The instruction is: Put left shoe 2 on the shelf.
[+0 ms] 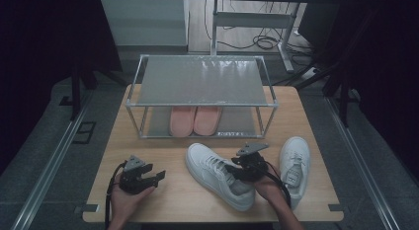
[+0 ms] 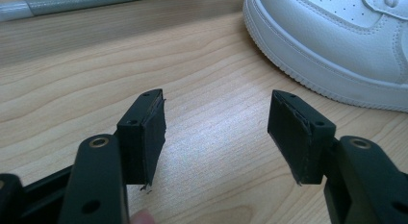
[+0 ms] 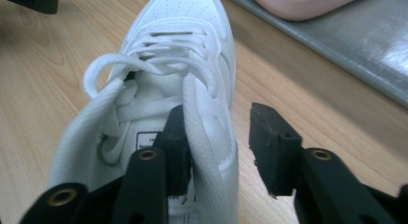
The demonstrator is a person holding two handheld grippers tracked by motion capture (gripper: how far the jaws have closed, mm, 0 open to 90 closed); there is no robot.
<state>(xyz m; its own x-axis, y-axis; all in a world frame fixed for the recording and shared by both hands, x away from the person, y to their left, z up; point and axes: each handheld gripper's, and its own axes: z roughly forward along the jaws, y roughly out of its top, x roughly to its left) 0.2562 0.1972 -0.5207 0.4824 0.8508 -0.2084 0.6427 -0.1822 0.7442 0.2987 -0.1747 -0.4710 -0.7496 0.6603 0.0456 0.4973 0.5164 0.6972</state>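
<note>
A white sneaker [image 1: 210, 167] lies at the middle of the wooden table [image 1: 173, 203], toe toward the rack. My right gripper [image 1: 237, 170] sits at its heel opening. In the right gripper view my right gripper [image 3: 219, 123] straddles the side wall of the sneaker [image 3: 185, 22]: one jaw is inside the shoe by the laces, the other outside with a gap, so it is open. My left gripper [image 1: 154, 174] rests open near the front left, holding nothing. In the left gripper view my left gripper [image 2: 216, 123] has bare wood between its jaws, the sneaker's toe [image 2: 337, 36] beyond.
A second white sneaker [image 1: 295, 158] lies to the right of my right hand. A metal two-shelf rack [image 1: 202, 105] stands at the table's back, with a pair of pink slippers [image 1: 195, 120] on its lower shelf [image 3: 356, 46].
</note>
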